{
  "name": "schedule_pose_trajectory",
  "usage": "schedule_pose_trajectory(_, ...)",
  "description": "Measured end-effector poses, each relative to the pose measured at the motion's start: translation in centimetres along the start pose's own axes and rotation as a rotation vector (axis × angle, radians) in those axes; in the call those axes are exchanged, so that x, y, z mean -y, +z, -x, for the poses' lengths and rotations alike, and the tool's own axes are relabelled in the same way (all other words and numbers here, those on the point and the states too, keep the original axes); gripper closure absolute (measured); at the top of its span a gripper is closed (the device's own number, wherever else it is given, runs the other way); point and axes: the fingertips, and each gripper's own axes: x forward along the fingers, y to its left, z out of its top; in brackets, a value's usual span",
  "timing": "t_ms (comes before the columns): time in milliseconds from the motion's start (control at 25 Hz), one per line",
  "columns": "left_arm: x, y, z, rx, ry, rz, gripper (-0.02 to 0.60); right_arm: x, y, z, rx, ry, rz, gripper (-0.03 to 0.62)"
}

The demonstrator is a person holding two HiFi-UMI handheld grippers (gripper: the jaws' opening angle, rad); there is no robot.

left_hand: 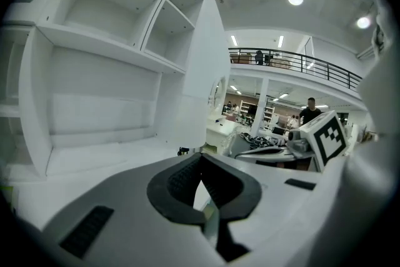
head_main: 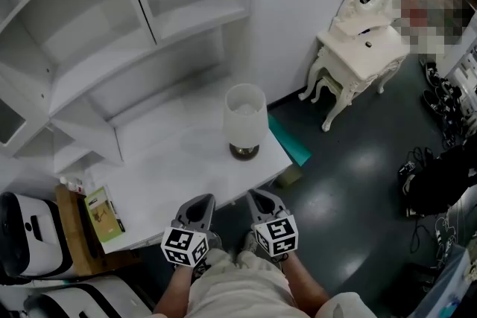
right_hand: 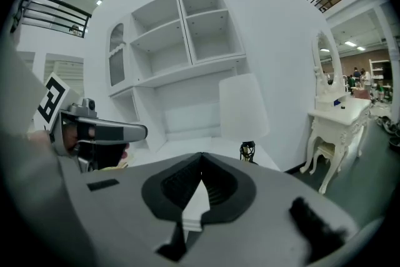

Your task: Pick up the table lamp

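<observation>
Closest to me, side by side at the near edge of the white desk top (head_main: 171, 160), sit two grey hand-held grippers. The left gripper (head_main: 202, 199) has its jaws together, nothing between them. The right gripper (head_main: 261, 195) is likewise closed and empty. A white-shaded table lamp (head_main: 245, 119) with a dark round base stands upright near the desk's right front corner, ahead of both grippers and well apart, closer to the right one's line. Both grippers point forward, tilted slightly down.
</observation>
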Motion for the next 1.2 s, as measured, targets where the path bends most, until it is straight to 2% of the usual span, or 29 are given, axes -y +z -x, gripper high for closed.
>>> schedule_pose_trajectory(520,-5.4,-0.3,-2.7,-0.032,0.002,0.002,0.572,4.4,-2.2,-7.5,0.006,-0.066,-0.006,0.58)
schedule_pose_trajectory(560,-5.7,-0.5,-2.9,-0.036,0.001,0.003,0.573,4.8,-2.3,-8.0,0.009,-0.074,-0.003,0.569)
schedule_pose_trajectory(600,-6.0,-0.7,-3.0,-0.039,-0.001,0.003,0.572,5.2,-2.4,-8.6,0.01,-0.081,0.002,0.523)
schedule_pose_trajectory(680,-6.3,-1.0,-3.3,-0.043,-0.005,0.001,0.572,5.9,-2.8,-9.8,0.003,-0.093,0.014,0.478)
schedule_pose_trajectory(1040,-7.4,-2.3,-2.8,-0.065,-0.016,0.001,0.572,9.2,-4.6,-15.3,-0.029,-0.15,0.055,0.371)
schedule_pose_trajectory(1200,-8.1,-3.1,-2.2,-0.08,-0.003,0.004,0.572,11.1,-5.5,-17.2,-0.041,-0.181,0.038,0.333)
